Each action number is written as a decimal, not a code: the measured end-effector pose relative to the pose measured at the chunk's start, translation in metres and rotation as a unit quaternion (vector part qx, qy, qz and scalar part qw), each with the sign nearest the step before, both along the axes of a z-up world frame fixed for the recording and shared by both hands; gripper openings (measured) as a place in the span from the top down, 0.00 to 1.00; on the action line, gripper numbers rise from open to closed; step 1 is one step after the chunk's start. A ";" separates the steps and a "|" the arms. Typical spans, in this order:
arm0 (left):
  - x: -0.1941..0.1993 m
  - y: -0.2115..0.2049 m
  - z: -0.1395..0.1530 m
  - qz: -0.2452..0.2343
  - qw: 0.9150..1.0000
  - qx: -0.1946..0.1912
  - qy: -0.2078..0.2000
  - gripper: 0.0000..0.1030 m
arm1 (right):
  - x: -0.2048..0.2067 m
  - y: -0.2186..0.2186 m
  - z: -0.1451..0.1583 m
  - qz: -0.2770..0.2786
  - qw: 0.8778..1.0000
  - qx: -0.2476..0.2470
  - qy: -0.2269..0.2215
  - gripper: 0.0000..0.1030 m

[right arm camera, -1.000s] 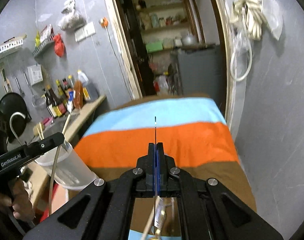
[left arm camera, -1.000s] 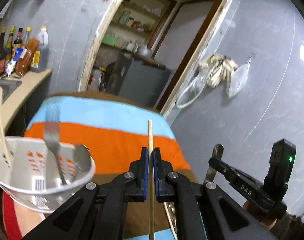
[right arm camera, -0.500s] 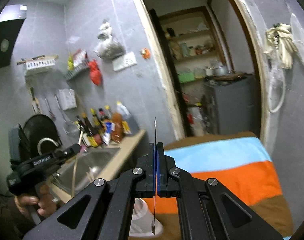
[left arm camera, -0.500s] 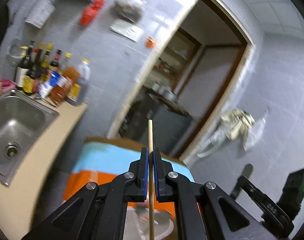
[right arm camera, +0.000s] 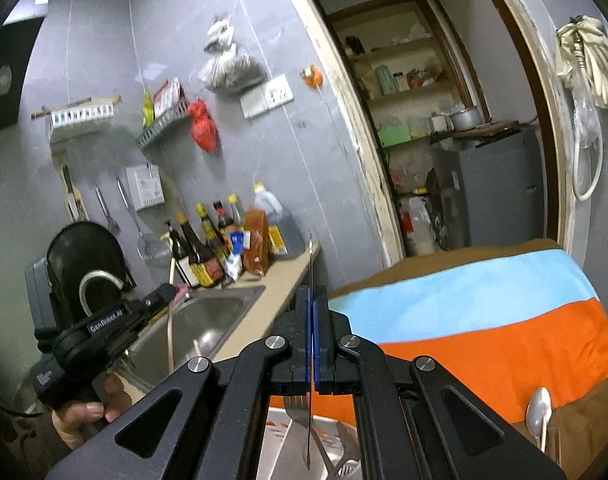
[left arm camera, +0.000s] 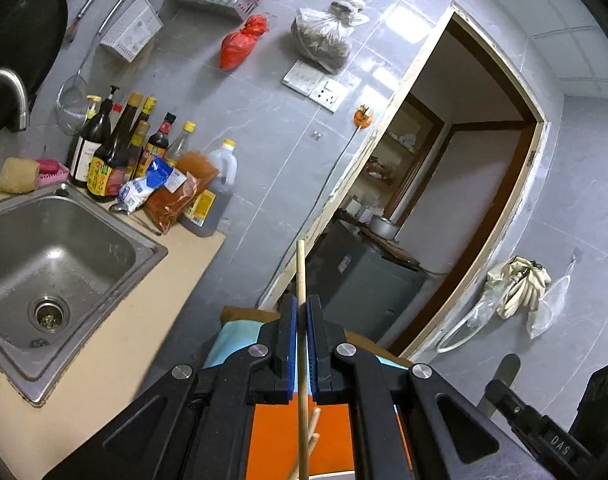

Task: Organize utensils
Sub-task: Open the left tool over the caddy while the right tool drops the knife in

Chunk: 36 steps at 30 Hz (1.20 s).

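My left gripper (left arm camera: 300, 312) is shut on a wooden chopstick (left arm camera: 301, 280) that stands upright between the blue pads, raised above the striped cloth (left arm camera: 300, 440). It also shows at the left of the right wrist view (right arm camera: 160, 300), over the sink's edge. My right gripper (right arm camera: 313, 300) is shut on a thin metal utensil (right arm camera: 310, 264), seen edge-on, hanging over the white utensil basket (right arm camera: 280, 432), which holds a fork (right arm camera: 300, 404). A spoon (right arm camera: 538, 408) stands at the lower right.
A steel sink (left arm camera: 48, 264) sits in the beige counter (left arm camera: 116, 340), with sauce bottles (left arm camera: 116, 152) behind it. The table has an orange, blue and brown cloth (right arm camera: 484, 320). A doorway (right arm camera: 444, 140) opens to a pantry with a grey cabinet.
Both grippers have tilted upward, so the views swung from the cloth and basket to the wall, sink and doorway. Both stay shut on their utensils.
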State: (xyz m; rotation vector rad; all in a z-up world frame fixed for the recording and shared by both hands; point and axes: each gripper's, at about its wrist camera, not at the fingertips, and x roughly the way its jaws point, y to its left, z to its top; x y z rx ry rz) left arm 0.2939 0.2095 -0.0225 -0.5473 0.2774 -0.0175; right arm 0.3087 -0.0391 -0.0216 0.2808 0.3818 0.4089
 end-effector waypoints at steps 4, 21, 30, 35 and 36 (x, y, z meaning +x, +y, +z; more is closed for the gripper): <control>0.001 -0.004 -0.009 -0.003 1.000 0.009 0.005 0.95 | 0.003 0.011 -0.013 0.007 1.000 -0.022 0.006 0.99; -0.014 -0.022 -0.016 -0.018 0.997 0.076 0.030 0.95 | -0.004 0.021 -0.034 0.031 0.997 -0.056 0.051 0.99; -0.032 -0.026 -0.014 -0.039 0.996 0.064 0.052 0.51 | -0.023 0.005 -0.017 0.018 0.998 -0.058 0.031 0.69; -0.041 -0.042 0.001 -0.040 0.994 0.091 0.055 0.39 | -0.039 -0.015 0.003 -0.016 0.997 -0.074 0.002 0.43; -0.042 -0.044 0.004 -0.040 0.993 0.096 0.053 0.36 | -0.041 -0.019 0.007 -0.022 0.997 -0.076 -0.002 0.40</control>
